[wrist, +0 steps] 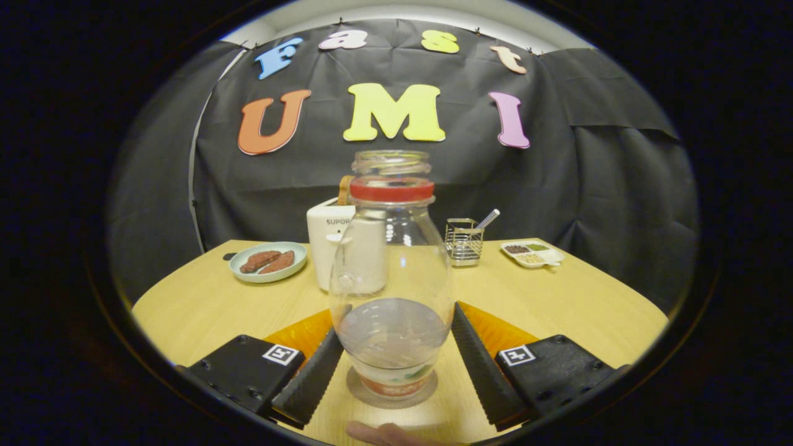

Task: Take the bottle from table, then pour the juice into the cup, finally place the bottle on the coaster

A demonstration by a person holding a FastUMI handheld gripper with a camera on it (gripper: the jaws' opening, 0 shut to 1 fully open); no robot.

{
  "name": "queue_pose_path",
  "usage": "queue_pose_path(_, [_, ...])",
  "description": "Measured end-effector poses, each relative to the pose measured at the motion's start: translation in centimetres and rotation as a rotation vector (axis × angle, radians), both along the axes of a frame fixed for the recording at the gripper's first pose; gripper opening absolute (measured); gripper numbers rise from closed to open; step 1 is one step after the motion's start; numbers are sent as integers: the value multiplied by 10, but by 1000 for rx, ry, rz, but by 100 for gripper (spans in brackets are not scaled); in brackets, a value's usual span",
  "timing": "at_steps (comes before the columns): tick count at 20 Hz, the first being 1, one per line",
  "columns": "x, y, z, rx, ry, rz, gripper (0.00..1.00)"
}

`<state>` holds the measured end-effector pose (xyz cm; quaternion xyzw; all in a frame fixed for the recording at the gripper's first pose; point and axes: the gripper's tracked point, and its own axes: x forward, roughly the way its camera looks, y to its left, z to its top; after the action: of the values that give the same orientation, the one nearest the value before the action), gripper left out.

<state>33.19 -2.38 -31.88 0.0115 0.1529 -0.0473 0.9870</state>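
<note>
A pale wooden round-edged table [557,303] stands before a creased black cloth wall [595,186]; a white ceiling strip [396,12] shows far above.

Gripper [394,347] pts fwd, level w/ table, fingers [310,384] spread wide in a V. Bottle [391,272] sits btwn them; left pad touching or nearly so, right pad close by, can't tell if pressing. Fingertips of a hand [387,433] show just below.
</note>
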Motion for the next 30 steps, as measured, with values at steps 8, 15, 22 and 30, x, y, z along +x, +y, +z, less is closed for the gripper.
queue_pose_path(8, [-11, 2, 26, -18, -53, -1, 100])
queue_pose_path(15, [-28, 10, 57, -45, -96, 7, 100])
queue_pose_path(22, [-61, 2, 113, -31, -99, -52, 100])
queue_pose_path(30, [-118, -7, 189, -31, -157, -85, 100])
